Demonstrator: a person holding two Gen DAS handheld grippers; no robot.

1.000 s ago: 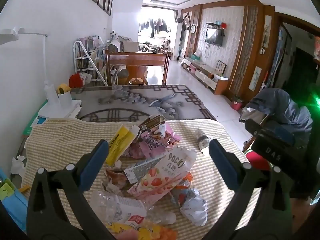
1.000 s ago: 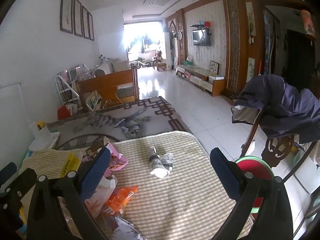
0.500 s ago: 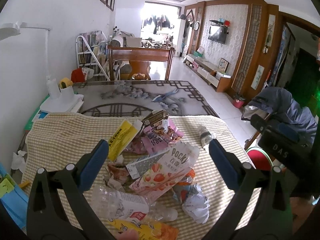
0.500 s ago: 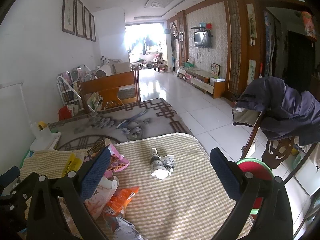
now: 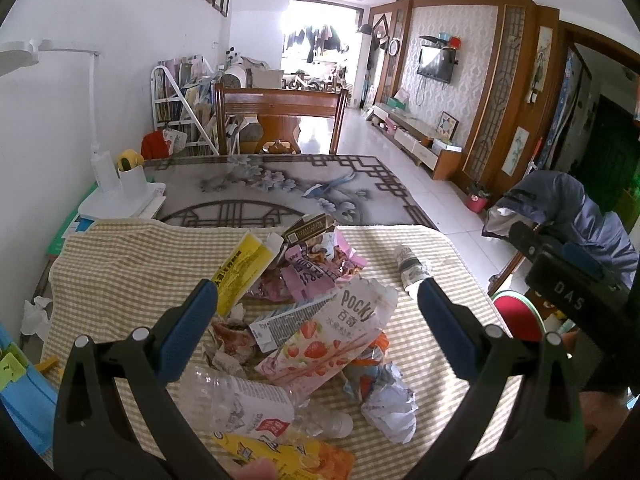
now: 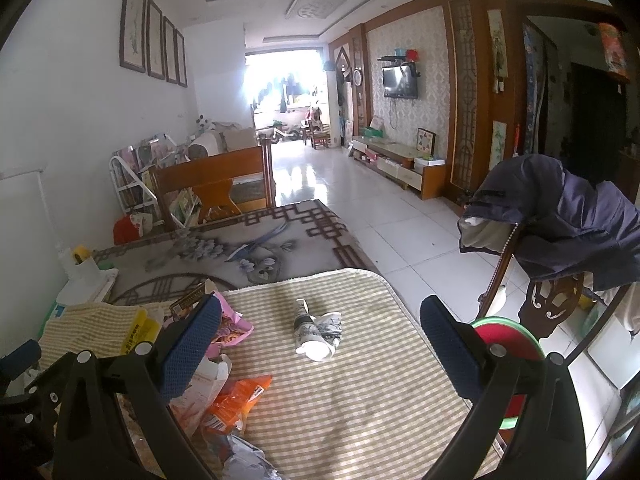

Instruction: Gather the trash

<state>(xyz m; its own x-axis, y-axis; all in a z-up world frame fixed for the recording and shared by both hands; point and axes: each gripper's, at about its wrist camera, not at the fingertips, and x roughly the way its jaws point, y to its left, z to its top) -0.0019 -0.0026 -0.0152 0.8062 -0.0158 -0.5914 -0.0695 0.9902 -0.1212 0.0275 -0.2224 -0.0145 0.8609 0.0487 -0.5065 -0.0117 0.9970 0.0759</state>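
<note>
Left gripper (image 5: 316, 312) wide open, empty, hovering over the trash pile (image 5: 304, 320) on the checked cloth (image 5: 120, 272), Pocky bag (image 5: 340, 336) right between the fingers, clear bottle (image 5: 248, 400) and crumpled paper (image 5: 390, 404) nearer the camera. Right gripper (image 6: 320, 336) wide open too, nothing held, above a lone crushed cup (image 6: 316, 332) lying apart from the pile, orange wrapper (image 6: 236, 400) by its left finger, red bin (image 6: 506, 340) just off the table edge

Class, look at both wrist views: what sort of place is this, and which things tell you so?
Most likely a home's living and dining room: a wall-mounted television over a low cabinet, a wooden dining chair, and framed pictures on the wall.
</note>
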